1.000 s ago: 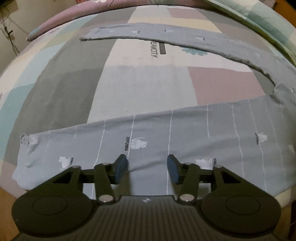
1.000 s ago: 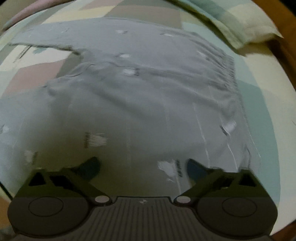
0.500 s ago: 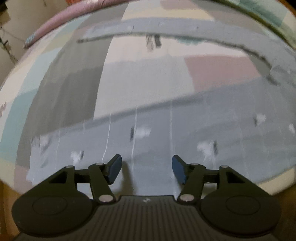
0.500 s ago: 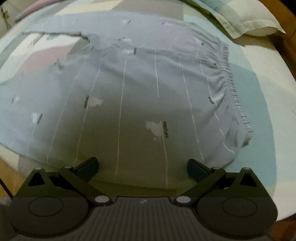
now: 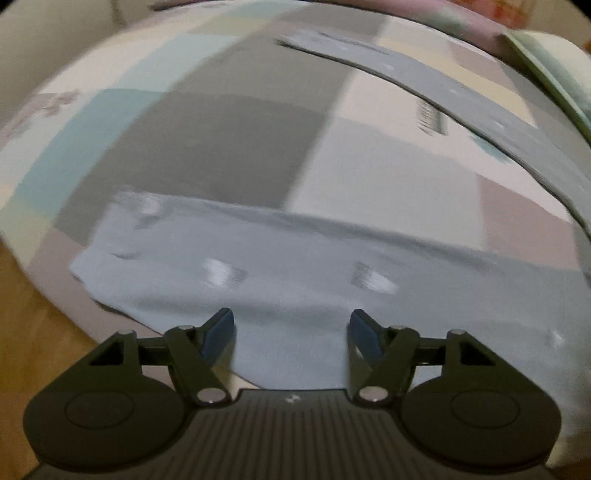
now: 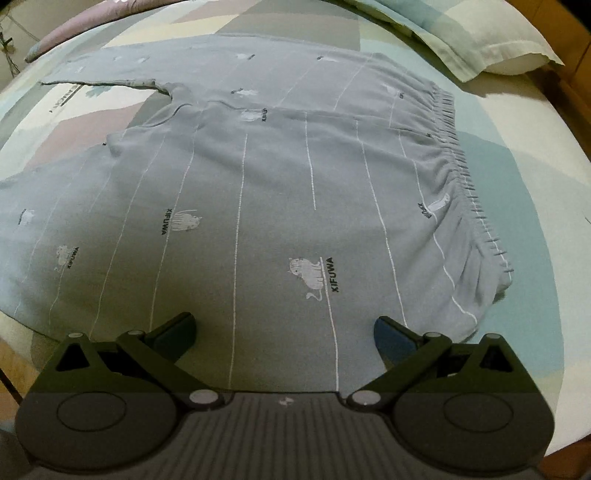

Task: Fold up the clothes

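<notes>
Grey-blue pyjama trousers with thin white stripes and small cat prints lie spread flat on the bed, the gathered waistband to the right. In the left wrist view the near trouser leg runs across the bed's front edge and the far leg arcs across the back. My left gripper hovers over the near leg close to its cuff, its jaws opening, nothing pinched between them. My right gripper stands wide open over the seat of the trousers near the front edge, holding nothing.
The bed sheet is a patchwork of grey, teal, cream and pink blocks. A pale checked pillow lies at the back right. Wooden floor shows beyond the bed's front left edge. A pink quilt edge runs along the back left.
The left gripper has slid left along the near leg towards its cuff and rolled, its jaws spreading wider. The right gripper pulled back slightly towards the front edge early on, then held still.
</notes>
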